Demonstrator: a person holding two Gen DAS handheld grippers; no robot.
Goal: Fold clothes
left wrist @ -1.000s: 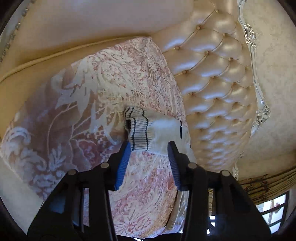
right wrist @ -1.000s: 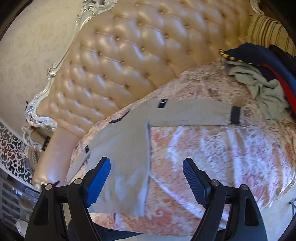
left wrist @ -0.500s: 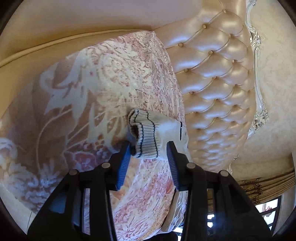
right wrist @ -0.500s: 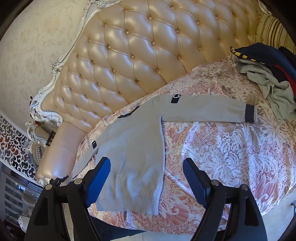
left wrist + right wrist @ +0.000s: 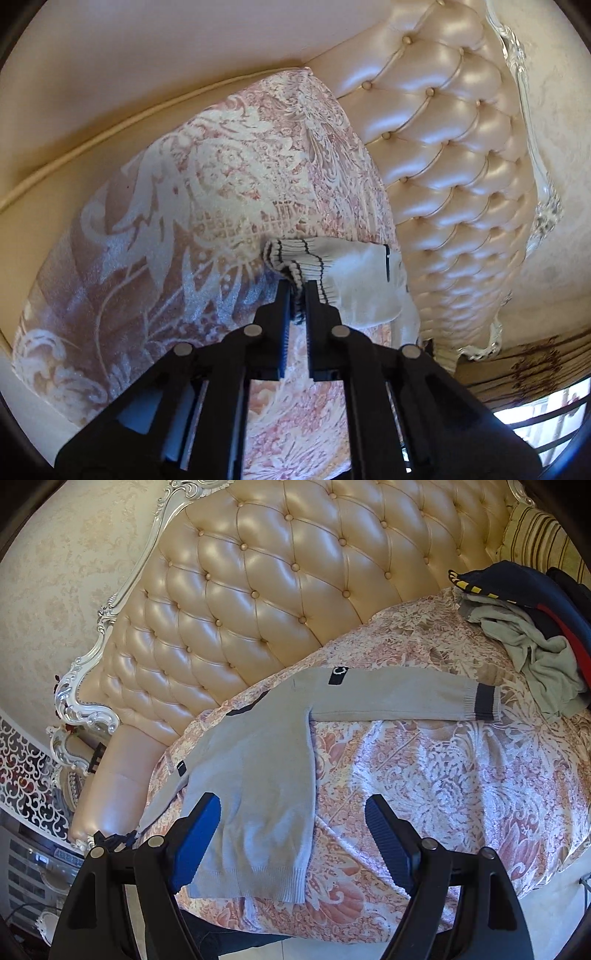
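A grey knit sweater lies flat on the pink floral bedspread, one sleeve stretched right to its dark striped cuff. My right gripper is open and empty, above the sweater's hem near the bed's front edge. In the left wrist view my left gripper is shut on the other sleeve's ribbed cuff, which is bunched and lifted a little off the bedspread.
A tufted cream headboard runs behind the bed. A pile of dark and grey clothes lies at the bed's far right. A striped pillow leans behind it. A cream padded side rail borders the bed in the left view.
My left gripper moved forward onto the sleeve cuff and closed on it. My right gripper rose and drew back a little, staying open.
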